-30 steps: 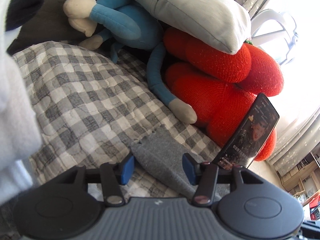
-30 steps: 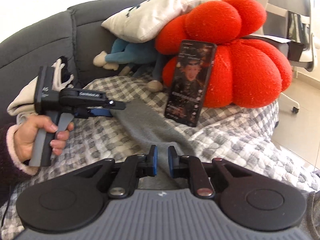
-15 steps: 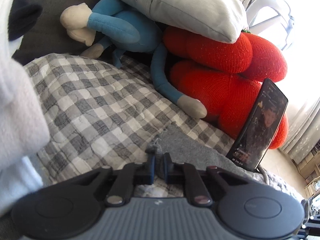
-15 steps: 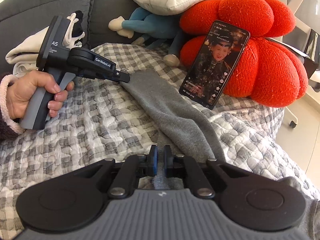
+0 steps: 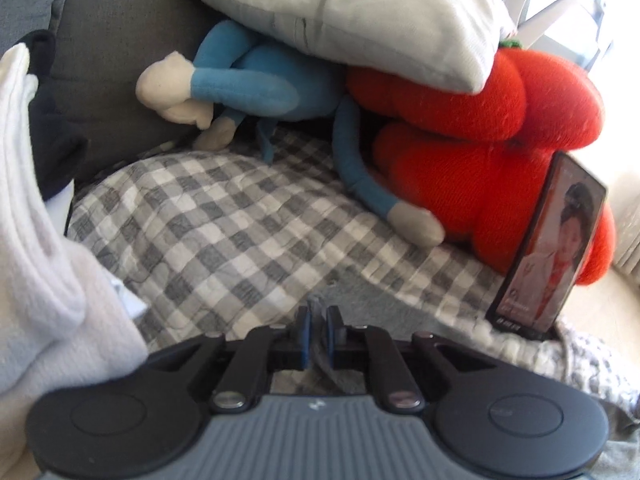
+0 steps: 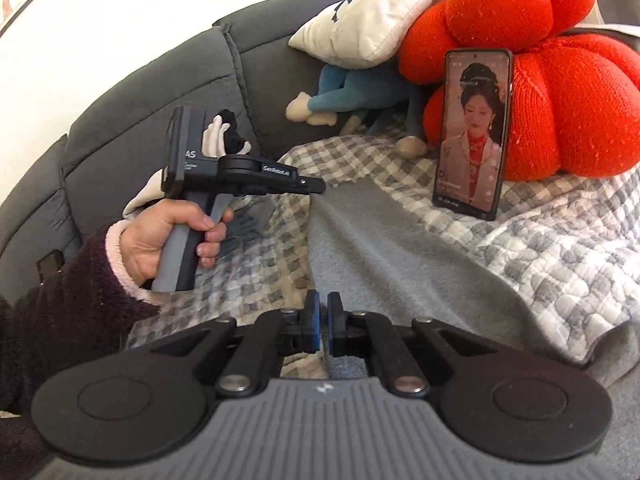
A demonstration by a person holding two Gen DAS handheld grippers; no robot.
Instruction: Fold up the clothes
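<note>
A grey garment (image 6: 392, 248) lies stretched over the checked quilt (image 6: 560, 248) on the sofa. My left gripper (image 5: 317, 334) is shut on its far edge (image 5: 360, 296) and holds it lifted a little above the quilt; it also shows in the right wrist view (image 6: 318, 189). My right gripper (image 6: 322, 322) is shut on the near edge of the same garment. The cloth hangs taut between the two grippers.
A phone (image 6: 472, 132) leans upright against a red pumpkin cushion (image 6: 560, 92) right of the garment. A blue plush toy (image 5: 256, 88) and a white pillow (image 5: 344, 12) lie at the back. A pile of white clothes (image 5: 44, 272) sits at the left.
My left gripper shut on the garment's far edge and lifted it. My right gripper stayed shut on the near edge and rose with it.
</note>
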